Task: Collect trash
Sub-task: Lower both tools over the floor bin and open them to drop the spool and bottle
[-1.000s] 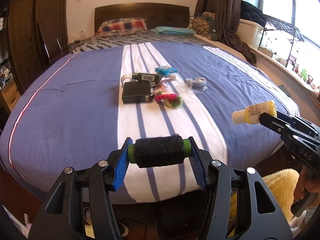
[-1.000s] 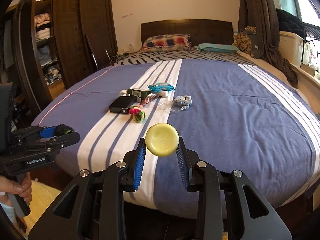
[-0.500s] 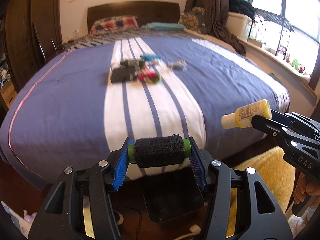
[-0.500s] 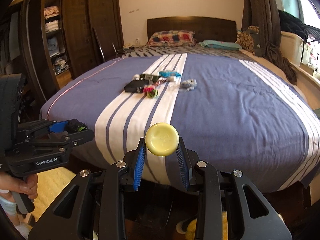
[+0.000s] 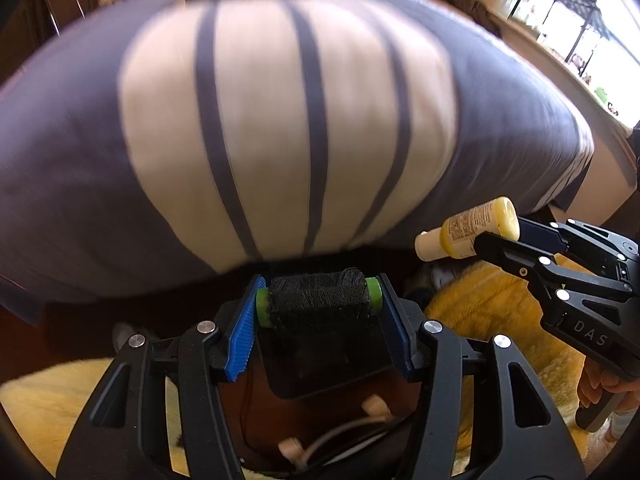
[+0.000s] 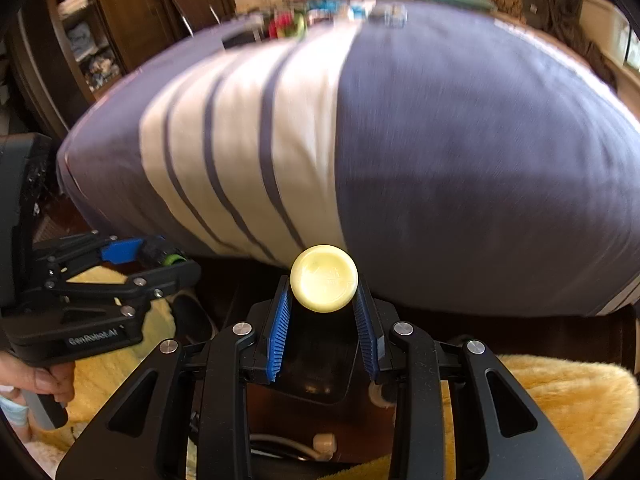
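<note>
My left gripper point(image 5: 318, 300) is shut on a spool of black thread point(image 5: 318, 298) with green ends, held crosswise between the blue pads. My right gripper point(image 6: 324, 298) is shut on a small yellow bottle point(image 6: 324, 278), seen end-on. The bottle point(image 5: 476, 232) with its white cap also shows in the left wrist view, held by the right gripper point(image 5: 500, 236) at the right. The left gripper point(image 6: 148, 254) shows at the left of the right wrist view. Both are low, in front of the foot of the bed, above a dark bin point(image 5: 320, 364) on the floor.
The blue and white striped bed point(image 5: 280, 120) fills the view ahead. Several more items point(image 6: 304, 22) lie far back on it, blurred. A yellow fluffy rug point(image 6: 560, 400) covers the floor. White cables point(image 5: 340, 436) lie by the bin. A dark wardrobe point(image 6: 100, 32) stands left.
Both grippers have dropped and tilted down from over the bed to below its foot edge, still holding the spool and the bottle. The bin and rug now show beneath them.
</note>
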`<state>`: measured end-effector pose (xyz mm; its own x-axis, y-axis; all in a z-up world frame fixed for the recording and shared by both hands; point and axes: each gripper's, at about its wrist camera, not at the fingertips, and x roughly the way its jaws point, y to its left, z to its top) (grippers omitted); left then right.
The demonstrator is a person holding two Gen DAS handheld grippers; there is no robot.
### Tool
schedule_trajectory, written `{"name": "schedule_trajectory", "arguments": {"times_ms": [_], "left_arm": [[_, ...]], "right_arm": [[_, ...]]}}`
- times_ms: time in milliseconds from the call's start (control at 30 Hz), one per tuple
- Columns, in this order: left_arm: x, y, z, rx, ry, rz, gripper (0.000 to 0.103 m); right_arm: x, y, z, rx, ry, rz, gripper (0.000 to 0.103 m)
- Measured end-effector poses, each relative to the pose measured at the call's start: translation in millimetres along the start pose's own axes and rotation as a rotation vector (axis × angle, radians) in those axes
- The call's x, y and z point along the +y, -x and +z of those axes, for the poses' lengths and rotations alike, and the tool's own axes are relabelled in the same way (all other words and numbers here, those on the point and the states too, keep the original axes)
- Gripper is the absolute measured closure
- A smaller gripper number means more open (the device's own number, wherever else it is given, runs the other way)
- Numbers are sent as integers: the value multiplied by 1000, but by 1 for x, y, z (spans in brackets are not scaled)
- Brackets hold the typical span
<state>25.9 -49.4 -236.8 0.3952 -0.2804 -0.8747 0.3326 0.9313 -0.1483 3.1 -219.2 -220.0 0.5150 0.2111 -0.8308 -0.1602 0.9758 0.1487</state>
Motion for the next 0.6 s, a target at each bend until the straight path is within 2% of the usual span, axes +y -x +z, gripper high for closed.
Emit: {"name": "schedule_trajectory", "arguments": {"times_ms": [200, 433, 567, 600], "left_arm": [[10, -55, -13, 142, 17, -11, 50], [19, -83, -21, 231, 40, -15, 50], [23, -85, -18, 239, 45, -18, 36], [24, -85, -18, 236, 43, -18, 34]], "right_arm": [[2, -44, -7, 115, -21, 26, 71], [7, -75, -4, 187, -36, 46, 70], [5, -81, -1, 209, -55, 75, 69], [4, -81, 1, 211, -58, 78, 65]]}}
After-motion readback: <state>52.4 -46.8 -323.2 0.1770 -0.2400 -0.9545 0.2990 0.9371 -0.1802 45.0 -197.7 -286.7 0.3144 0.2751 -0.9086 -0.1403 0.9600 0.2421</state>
